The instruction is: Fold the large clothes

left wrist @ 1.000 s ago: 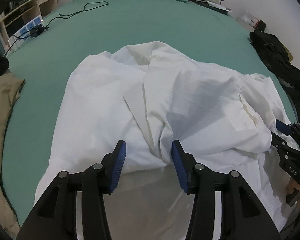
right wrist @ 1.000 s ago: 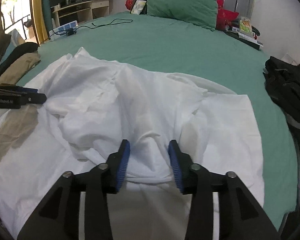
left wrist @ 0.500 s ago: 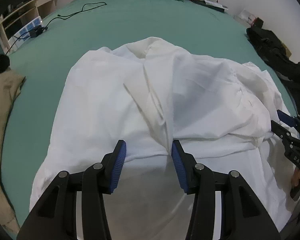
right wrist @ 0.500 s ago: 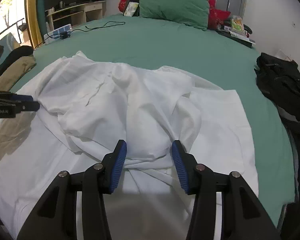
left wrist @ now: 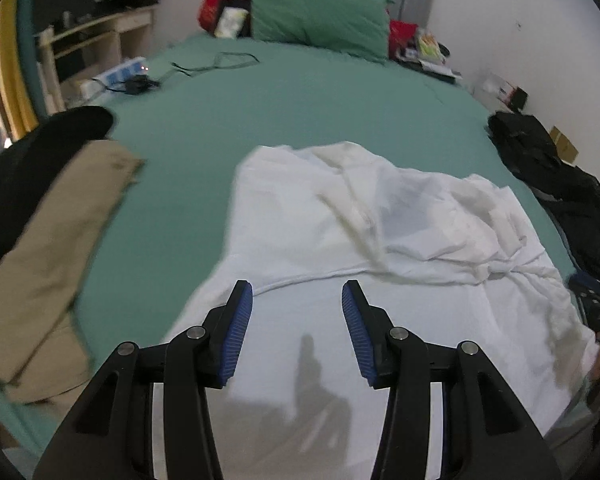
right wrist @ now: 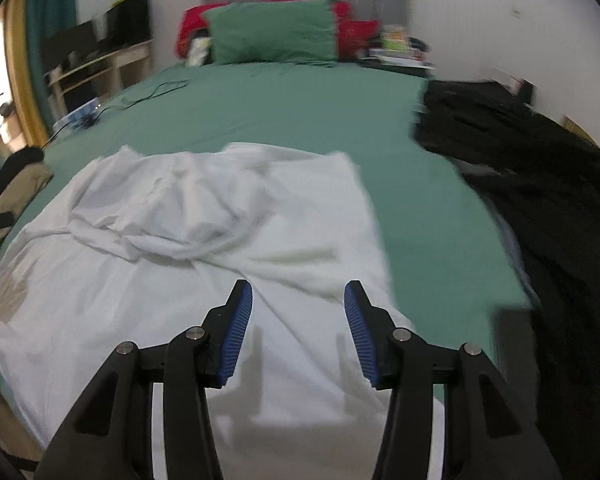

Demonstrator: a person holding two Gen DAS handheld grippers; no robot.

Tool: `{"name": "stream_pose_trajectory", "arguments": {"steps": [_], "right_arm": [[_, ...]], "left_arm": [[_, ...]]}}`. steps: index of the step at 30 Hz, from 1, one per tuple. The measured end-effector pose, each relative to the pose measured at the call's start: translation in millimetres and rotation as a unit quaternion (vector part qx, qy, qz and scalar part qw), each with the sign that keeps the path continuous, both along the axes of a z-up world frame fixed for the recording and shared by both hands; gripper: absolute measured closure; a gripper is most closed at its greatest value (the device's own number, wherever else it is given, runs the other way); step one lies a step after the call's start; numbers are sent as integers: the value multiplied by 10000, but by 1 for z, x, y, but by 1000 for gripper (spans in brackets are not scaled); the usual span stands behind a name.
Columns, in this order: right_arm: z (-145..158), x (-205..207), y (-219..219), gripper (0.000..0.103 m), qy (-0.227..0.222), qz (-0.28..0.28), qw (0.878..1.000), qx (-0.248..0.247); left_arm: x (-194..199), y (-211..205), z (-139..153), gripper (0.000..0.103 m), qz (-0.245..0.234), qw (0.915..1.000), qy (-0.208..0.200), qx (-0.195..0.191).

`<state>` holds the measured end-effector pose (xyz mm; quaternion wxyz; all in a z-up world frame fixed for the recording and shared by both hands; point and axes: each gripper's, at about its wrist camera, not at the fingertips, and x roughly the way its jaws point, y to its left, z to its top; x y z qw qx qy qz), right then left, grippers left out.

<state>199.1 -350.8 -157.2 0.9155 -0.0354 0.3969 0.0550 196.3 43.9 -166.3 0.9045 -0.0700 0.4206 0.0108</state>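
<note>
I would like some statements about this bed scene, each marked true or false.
1. The white garment lies on a green bed sheet. True.
2. The left gripper is clamped on the garment. False: its jaws stand apart with nothing pinched between them.
3. A green pillow lies at the head of the bed. True.
4. The black clothes lie on top of the white garment. False: they lie beside it, toward the right edge of the bed.
5. The right gripper holds a tan garment. False: it holds nothing; the tan garment lies at the left.
</note>
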Motion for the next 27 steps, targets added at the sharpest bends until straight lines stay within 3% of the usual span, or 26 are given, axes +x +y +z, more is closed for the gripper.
{"name": "stream_pose_trajectory", "arguments": {"steps": [8, 14, 19, 22, 27], "right_arm": [[2, -61, -67, 49, 116, -1010, 9943, 336], [-10, -102, -90, 49, 307, -1631, 9806, 1045], [-24, -125, -83, 49, 537, -1857, 9747, 1124], [-26, -132, -80, 49, 540, -2038, 9723, 1008], [-29, -143, -95, 49, 489, -2511, 9591, 1214]], "left_arm": [[-54, 58, -10, 53, 714, 9973, 29, -162], [-92, 83, -37, 53, 1139, 9923, 272, -412], [-97, 86, -46, 53, 1147, 9907, 406, -613], [-95, 82, -47, 44, 1038, 9914, 353, -716], [-95, 79, -66, 43, 1059, 9884, 669, -860]]}}
